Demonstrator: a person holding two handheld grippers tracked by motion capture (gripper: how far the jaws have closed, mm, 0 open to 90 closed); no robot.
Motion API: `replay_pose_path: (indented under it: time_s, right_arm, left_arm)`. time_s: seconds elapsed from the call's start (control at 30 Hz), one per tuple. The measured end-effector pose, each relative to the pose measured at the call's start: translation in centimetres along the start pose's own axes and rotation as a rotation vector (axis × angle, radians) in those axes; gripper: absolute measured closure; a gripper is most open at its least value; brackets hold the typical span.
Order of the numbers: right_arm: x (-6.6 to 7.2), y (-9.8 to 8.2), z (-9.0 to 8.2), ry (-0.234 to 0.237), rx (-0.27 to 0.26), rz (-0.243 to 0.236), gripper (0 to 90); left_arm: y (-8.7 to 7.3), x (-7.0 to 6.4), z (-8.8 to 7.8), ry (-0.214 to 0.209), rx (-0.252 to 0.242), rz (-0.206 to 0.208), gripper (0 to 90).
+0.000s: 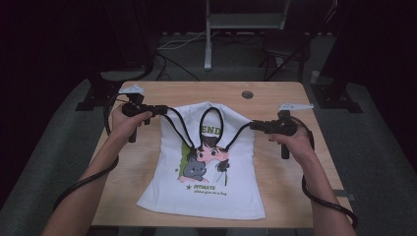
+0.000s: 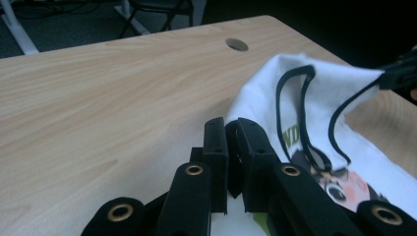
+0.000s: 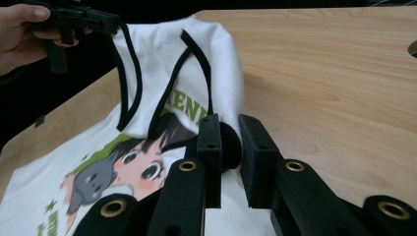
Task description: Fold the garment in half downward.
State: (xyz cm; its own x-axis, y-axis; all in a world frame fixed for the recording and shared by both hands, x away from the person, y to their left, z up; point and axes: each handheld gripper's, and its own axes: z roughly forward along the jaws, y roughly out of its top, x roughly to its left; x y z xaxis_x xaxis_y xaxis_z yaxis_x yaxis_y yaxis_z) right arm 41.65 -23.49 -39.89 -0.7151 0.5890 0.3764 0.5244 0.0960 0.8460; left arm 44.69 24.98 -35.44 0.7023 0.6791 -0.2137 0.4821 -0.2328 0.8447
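The white sleeveless top (image 1: pixel 209 167), edged in black and printed with a cartoon girl, a grey cat and green lettering, lies on the wooden table (image 1: pixel 275 167), its long axis running from the hem at the near edge to the lifted, folded-over shoulders at the far end. The left gripper (image 1: pixel 162 110) is clenched on the top's left shoulder and the right gripper (image 1: pixel 253 126) on its right shoulder.

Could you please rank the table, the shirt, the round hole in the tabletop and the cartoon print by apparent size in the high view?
1. table
2. shirt
3. cartoon print
4. round hole
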Motion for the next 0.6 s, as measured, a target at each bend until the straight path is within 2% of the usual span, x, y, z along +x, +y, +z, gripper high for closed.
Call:
replay_pose_path:
  time_s: [0.27, 0.37, 0.47, 0.6]
  right_arm:
    - [1.7, -1.9, -1.4, 0.013, 0.072, -0.062, 80.5]
    - [2.2, -3.2, -1.8, 0.007, 0.127, -0.086, 80.4]
    - [2.5, -4.4, -2.2, 0.009, 0.156, -0.089, 80.4]
    - [3.1, -5.5, -2.2, 0.000, 0.206, -0.112, 80.2]
  left_arm:
    - [-2.5, -0.9, -1.7, -0.003, 0.035, 0.023, 83.4]
    - [-3.7, -1.5, -2.2, 0.006, 0.069, 0.061, 83.4]
    - [-4.9, -2.0, -2.6, -0.001, 0.093, 0.074, 83.4]
    - [-6.7, -2.8, -2.7, 0.004, 0.158, 0.115, 83.3]
